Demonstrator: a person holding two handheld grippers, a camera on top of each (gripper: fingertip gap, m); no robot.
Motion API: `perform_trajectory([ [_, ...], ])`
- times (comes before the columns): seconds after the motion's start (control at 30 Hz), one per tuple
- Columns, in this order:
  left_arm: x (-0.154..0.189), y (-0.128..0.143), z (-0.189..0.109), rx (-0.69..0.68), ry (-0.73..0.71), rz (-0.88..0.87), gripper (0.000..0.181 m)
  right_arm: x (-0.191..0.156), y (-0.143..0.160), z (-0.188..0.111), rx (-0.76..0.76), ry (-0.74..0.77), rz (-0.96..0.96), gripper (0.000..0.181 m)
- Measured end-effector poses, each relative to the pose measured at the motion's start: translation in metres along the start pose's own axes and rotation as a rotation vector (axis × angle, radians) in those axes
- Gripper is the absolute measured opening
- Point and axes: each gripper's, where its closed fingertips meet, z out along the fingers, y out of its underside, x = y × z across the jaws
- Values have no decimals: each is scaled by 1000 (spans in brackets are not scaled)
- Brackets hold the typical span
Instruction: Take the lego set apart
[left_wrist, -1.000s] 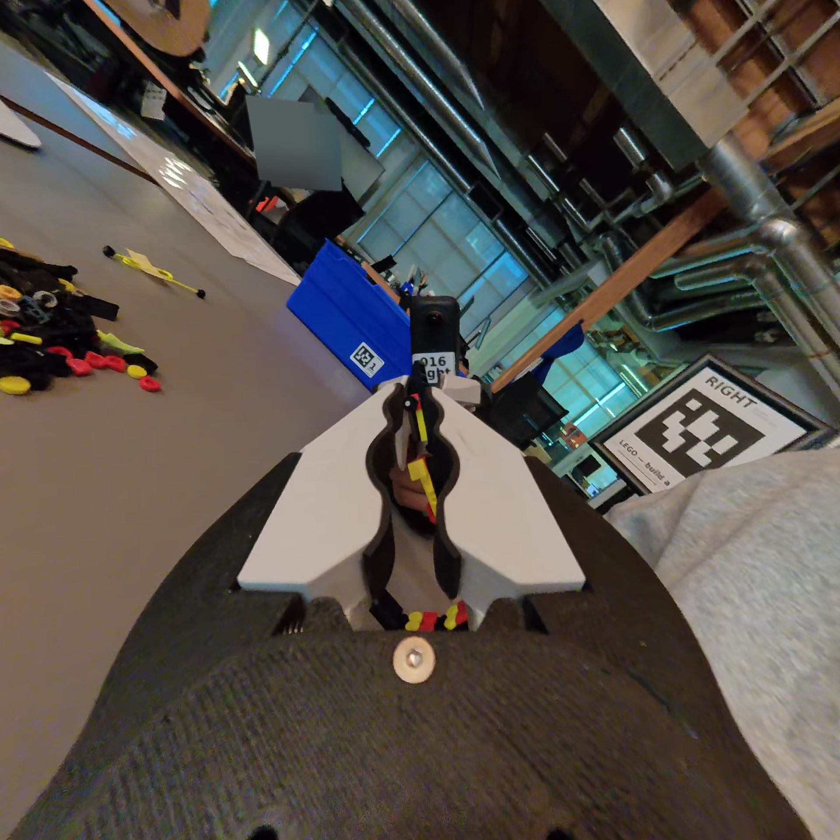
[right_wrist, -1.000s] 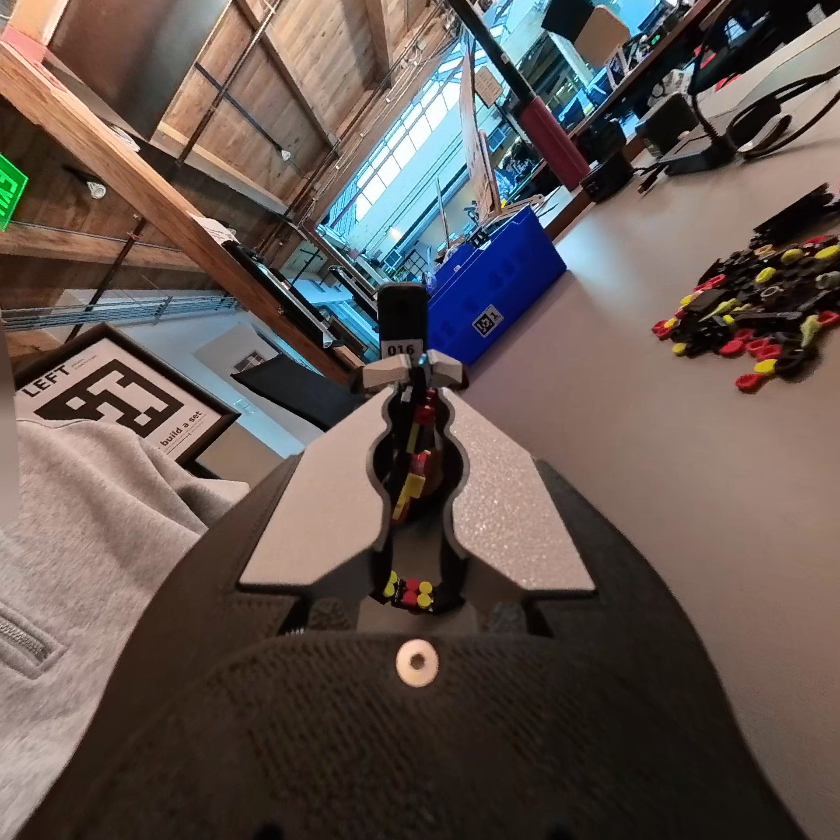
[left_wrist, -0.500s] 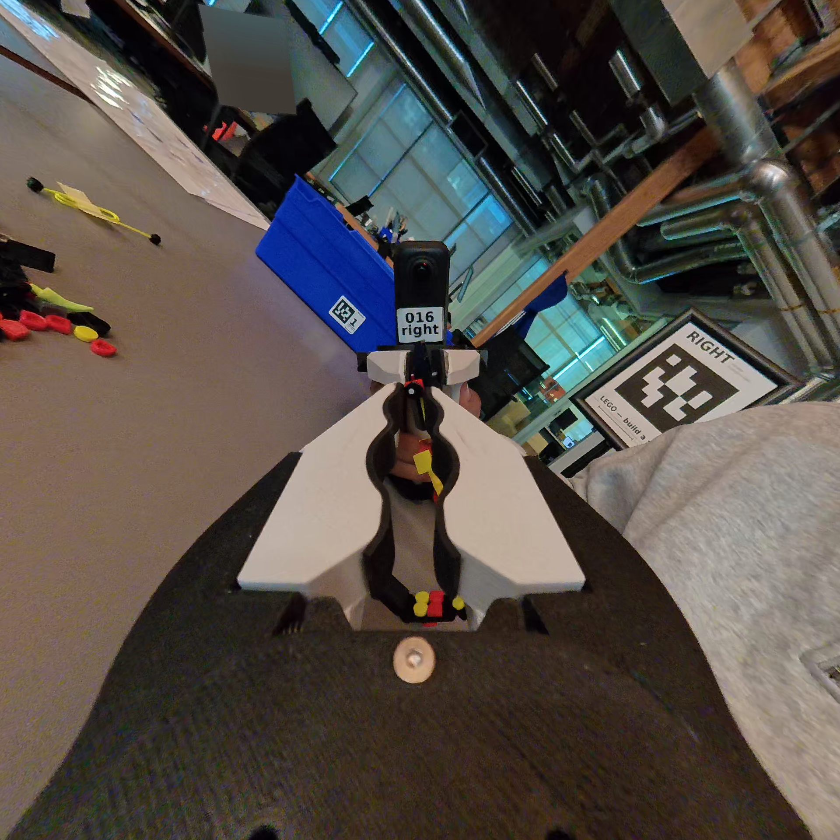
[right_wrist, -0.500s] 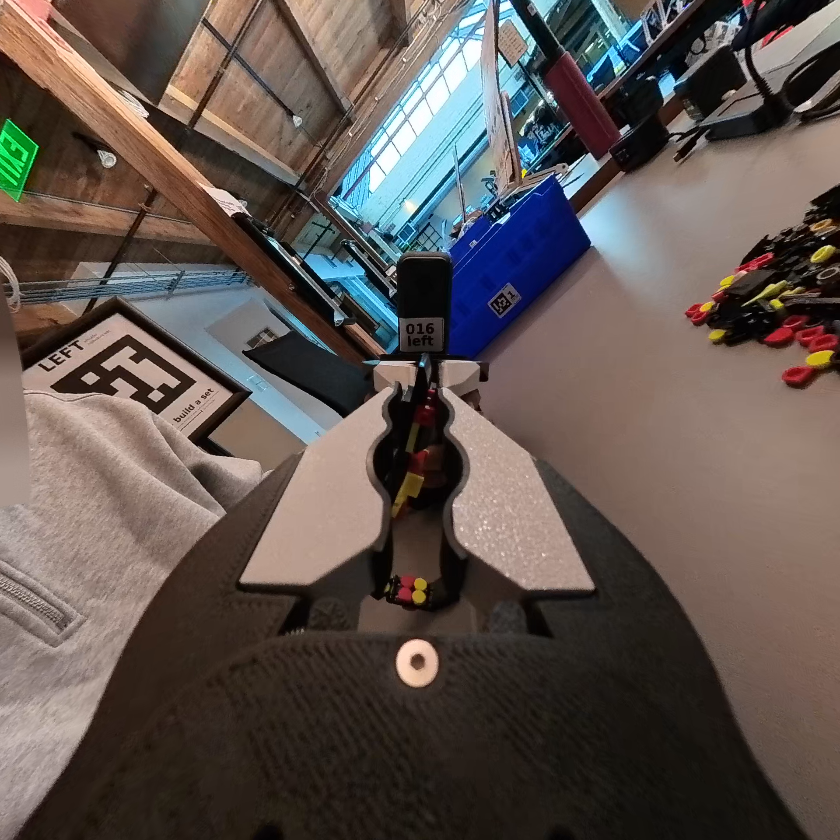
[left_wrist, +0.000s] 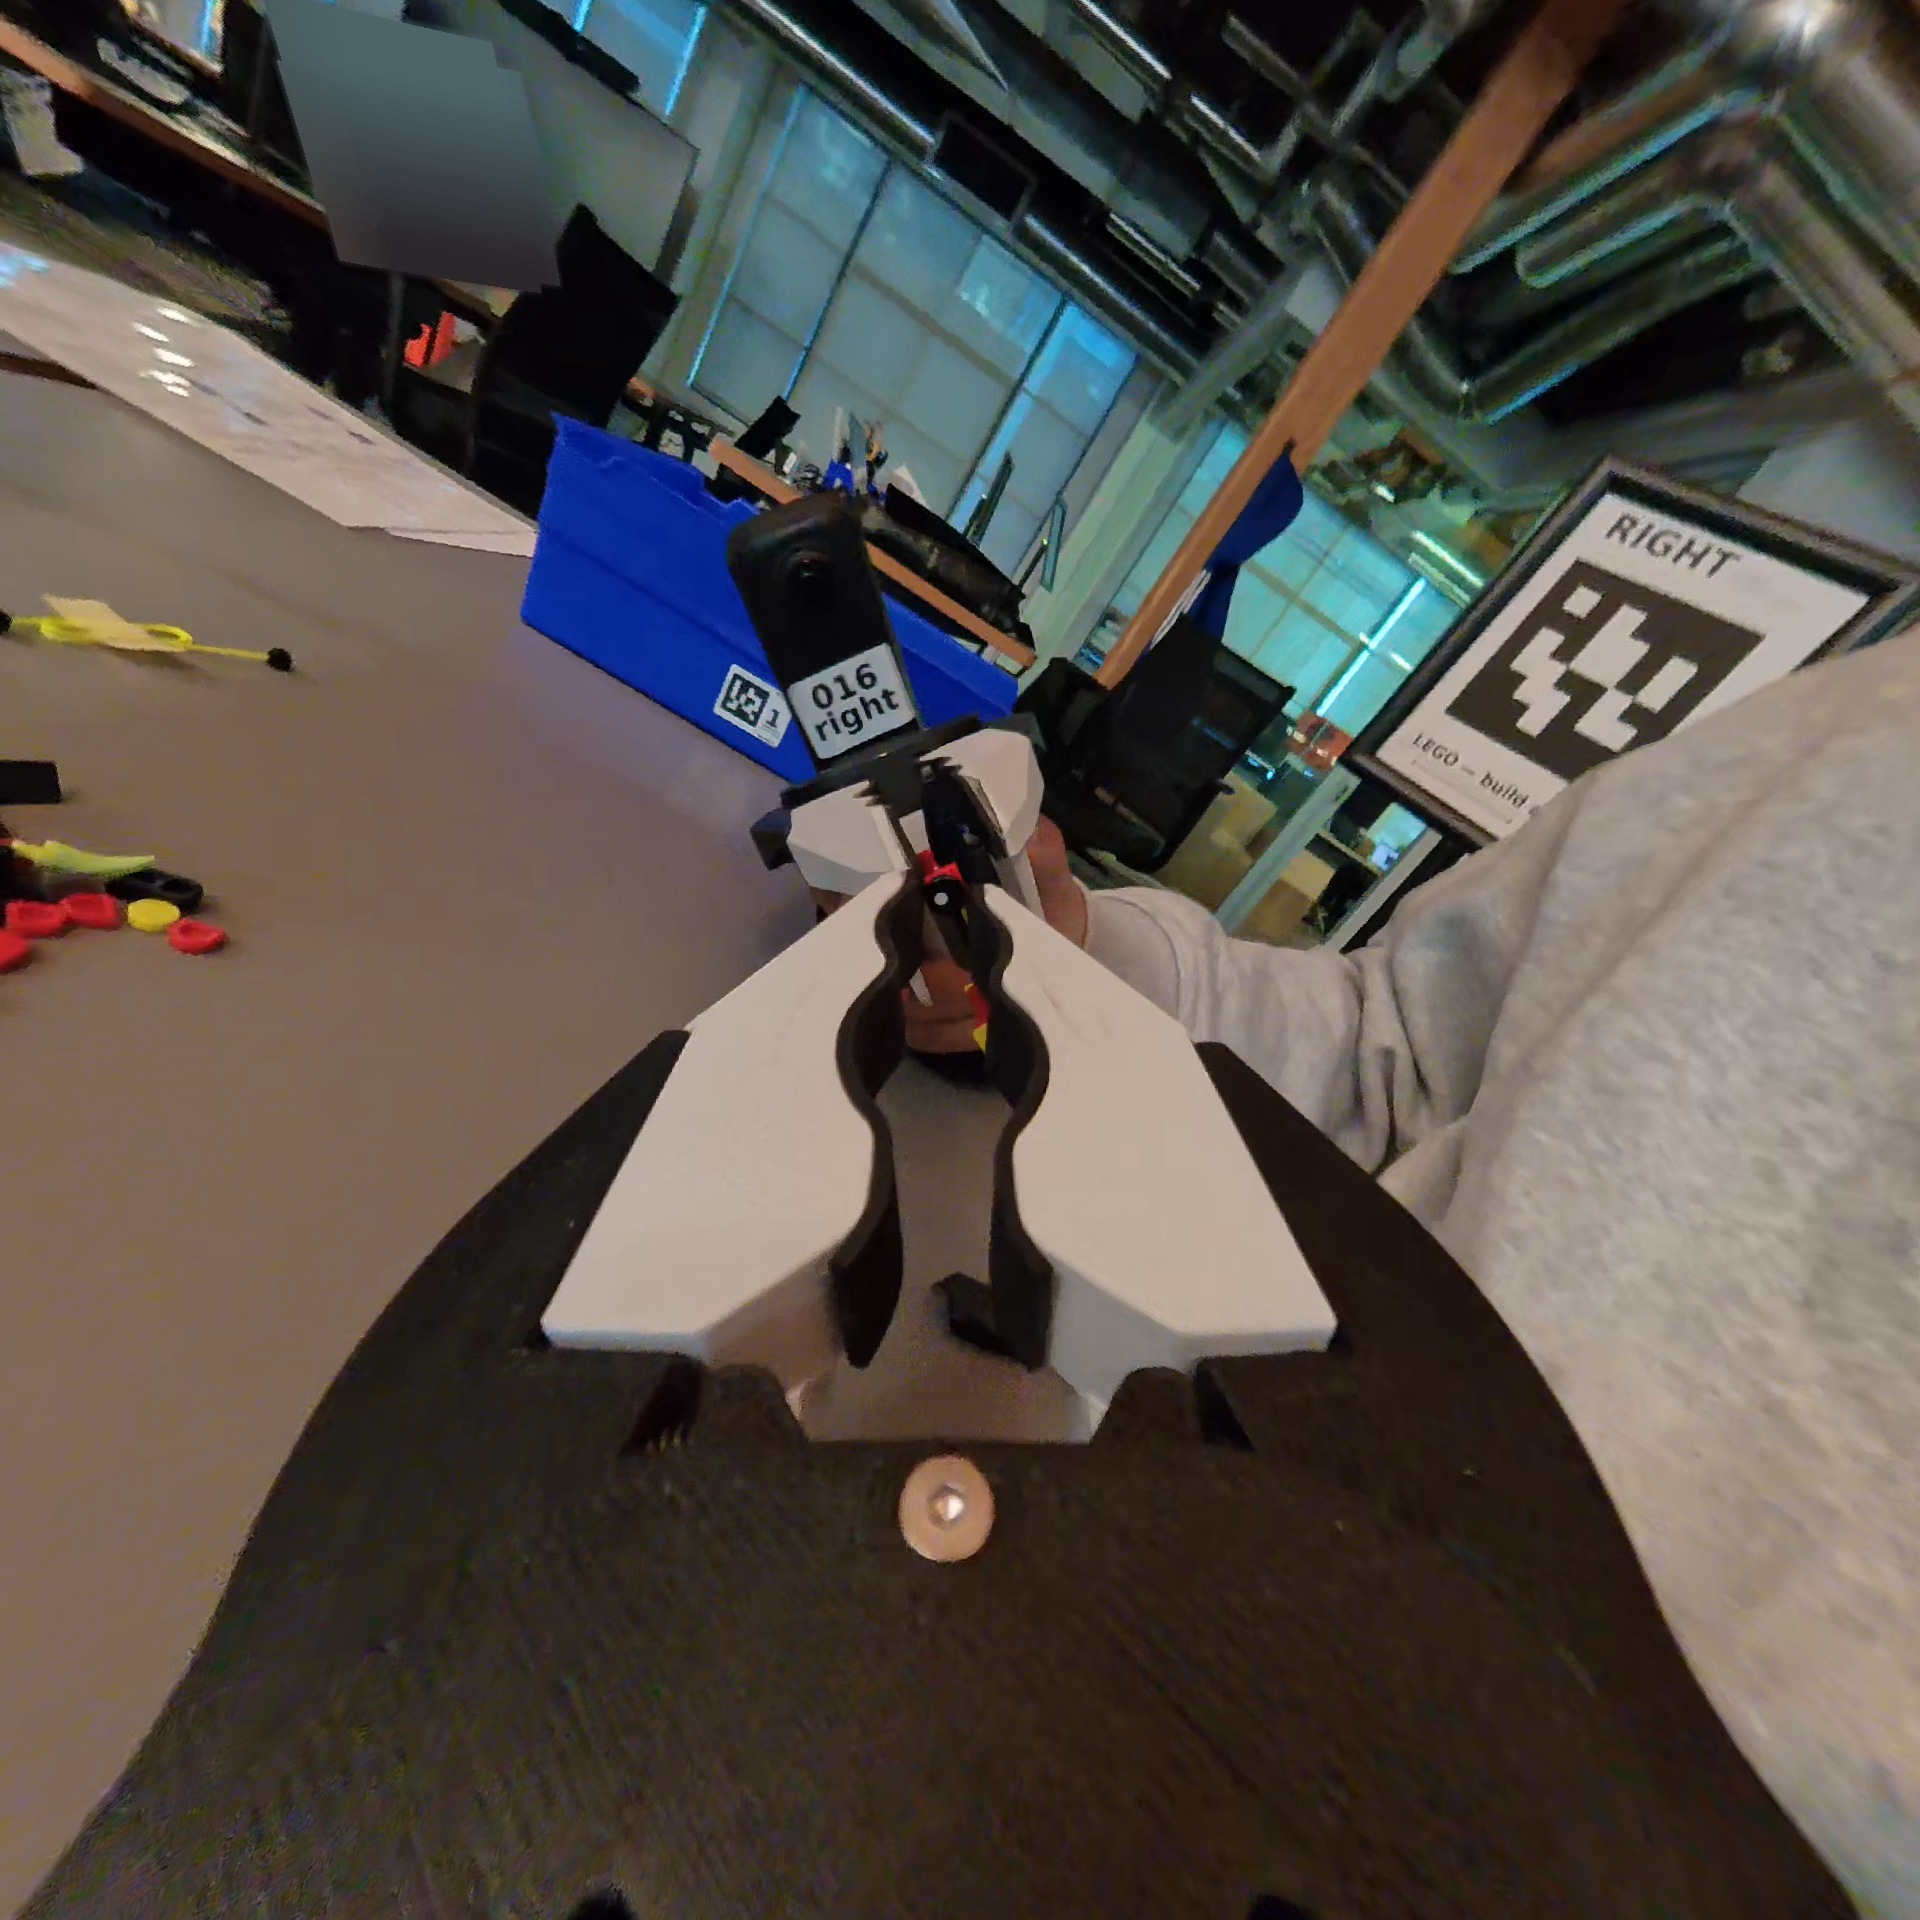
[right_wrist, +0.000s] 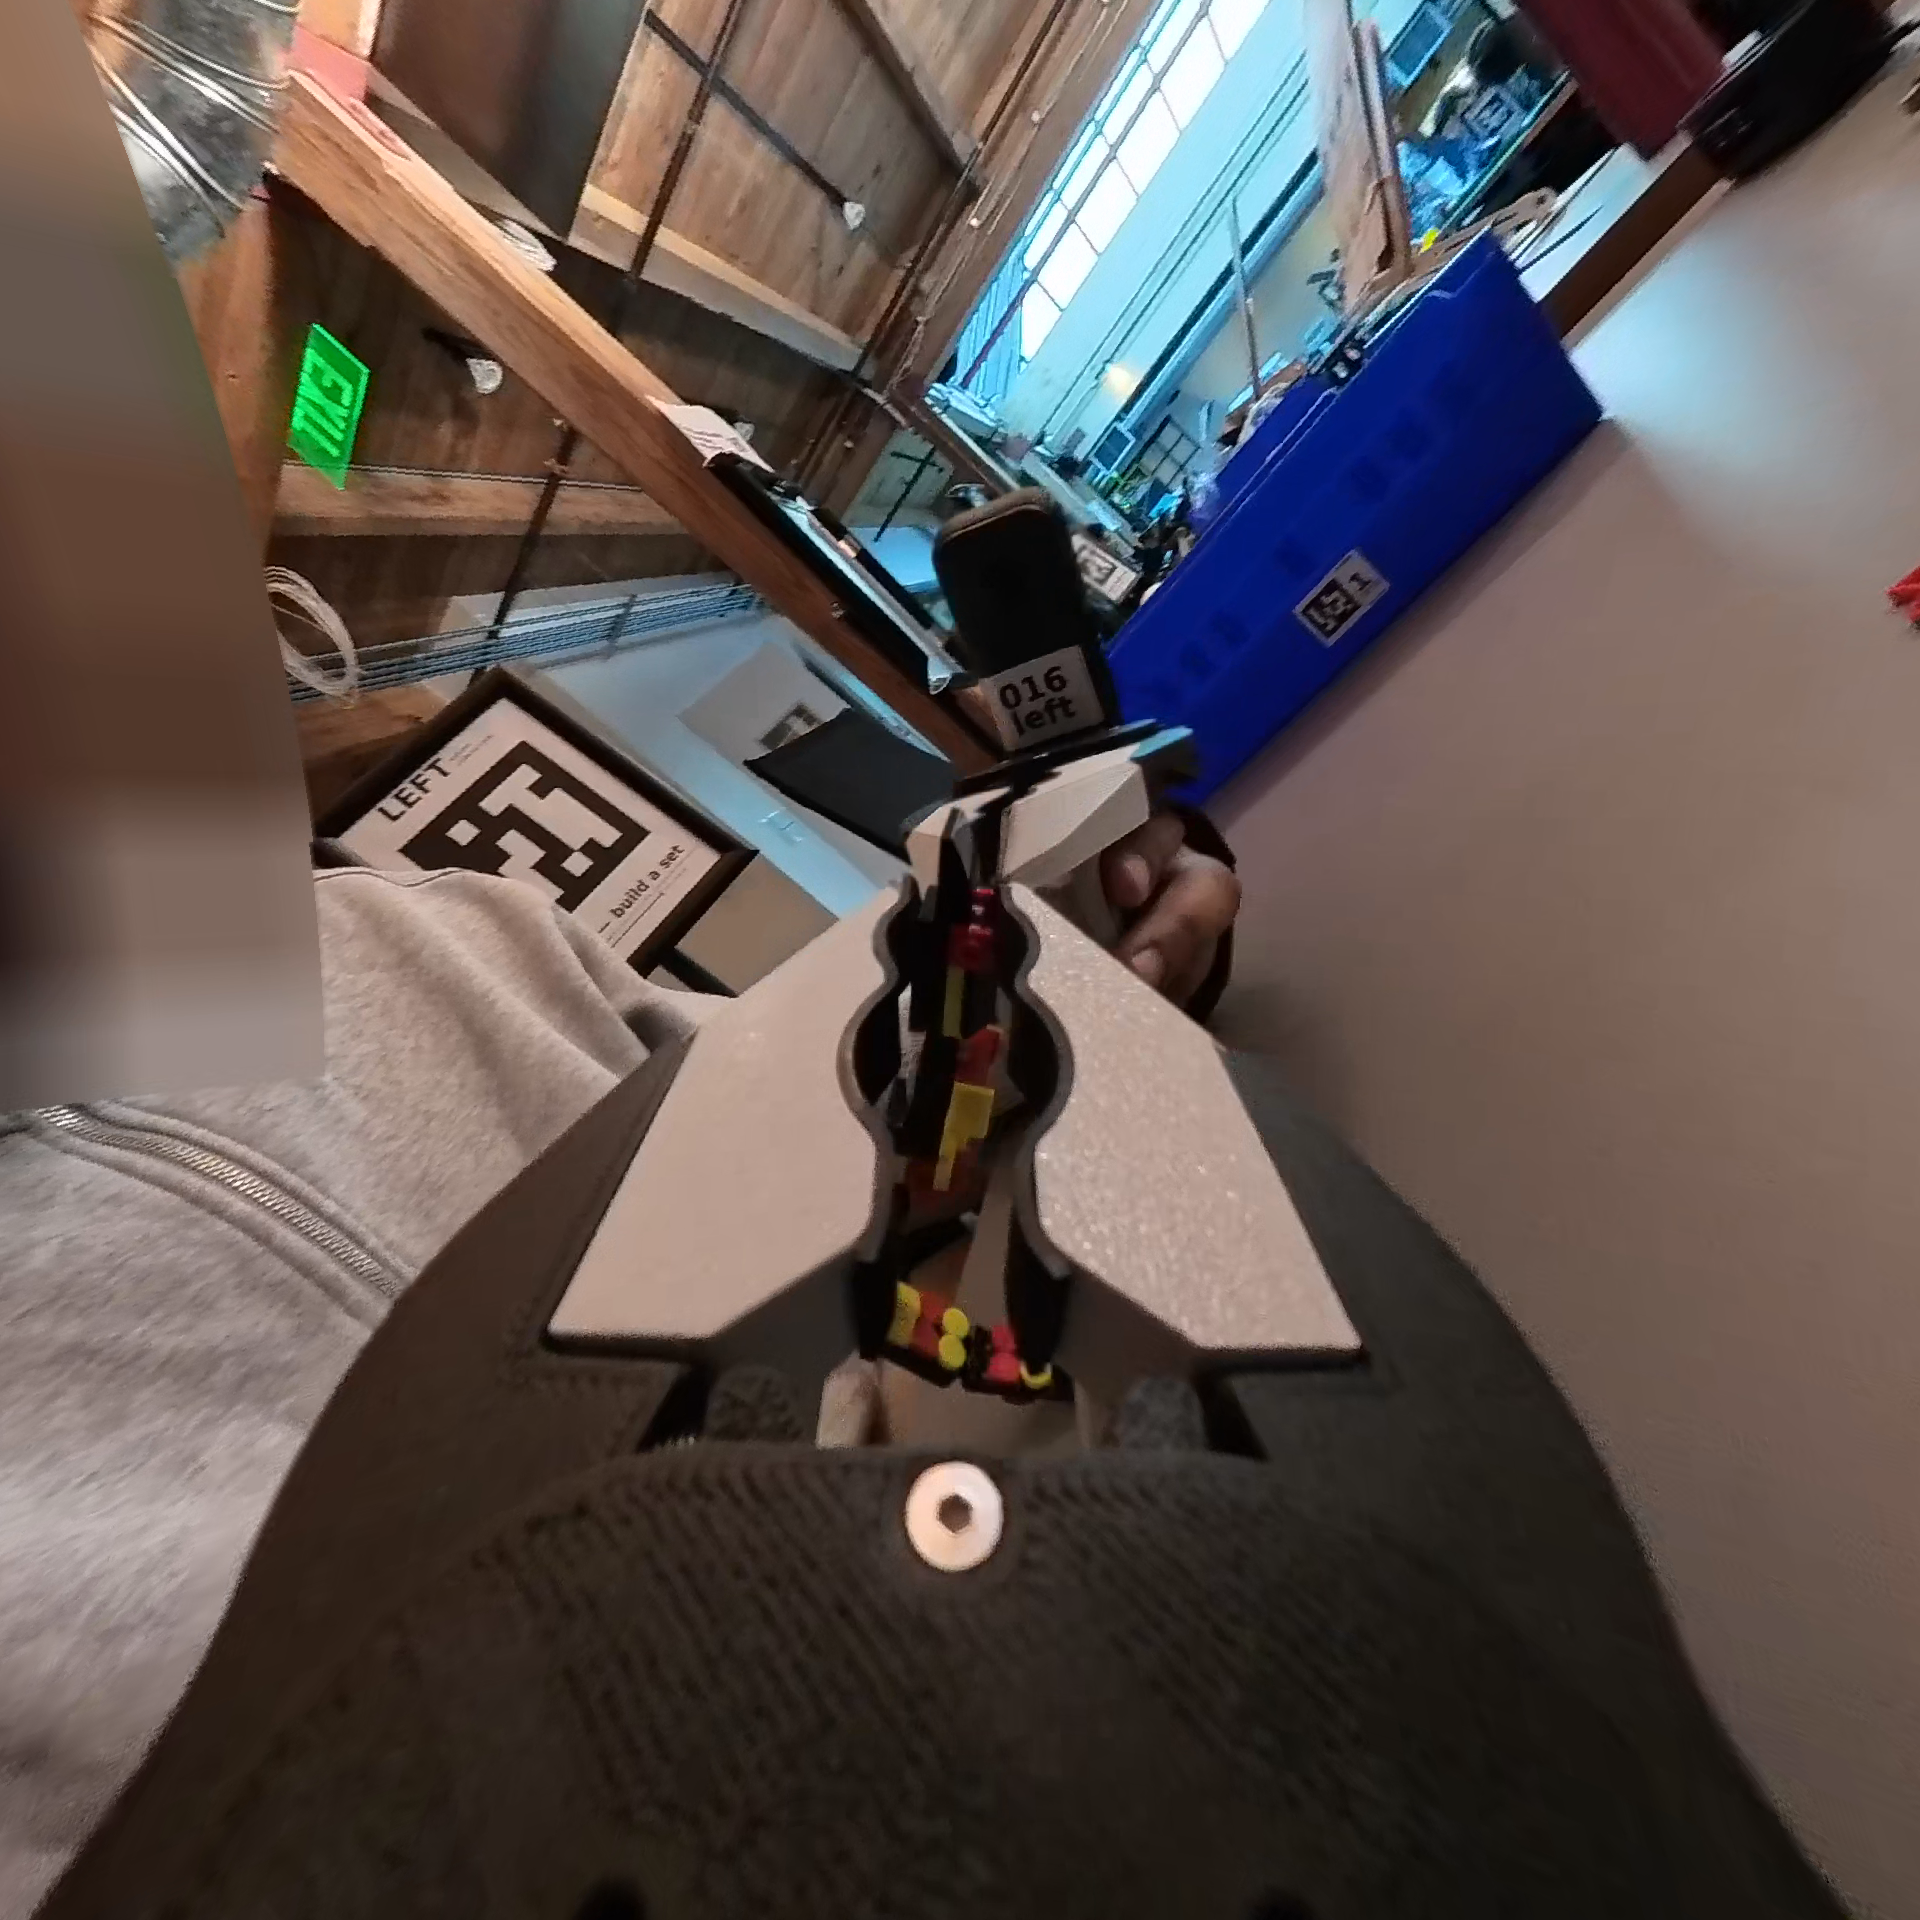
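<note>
Two tongs nose to nose, mid-pull on the lego, up off the table.

Right tongs (right_wrist: 961, 914) clamped on the lego set (right_wrist: 961, 1101), a black, red and yellow strip running down between the fingers. Left tongs (left_wrist: 940, 904) pinched together at the tip on the red and black end (left_wrist: 943, 891) of it, or so it looks; too small to be sure. Main worries: a tiny piece popping free and flying, or the thin strip twisting out of a grip under a skewed pull. Loose pile of parts (left_wrist: 99, 914) well off to the side, blue bin (left_wrist: 644, 603) farther back. Plenty of bare table (left_wrist: 416, 935) below for a drop.
</note>
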Motion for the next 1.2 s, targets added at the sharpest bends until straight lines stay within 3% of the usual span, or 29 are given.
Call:
perform_trajectory([
  [0.3,11,2,-1,-20,35,88,13,-6,2,1,-5,-61,43,12],
  [0.5,5,-4,-4,7,-45,179,9,-4,3,2,-8,-40,33,12],
  [1.2,1,0,2,-31,-125,271,11,-2,-4,-1,45,-38,44,11],
])
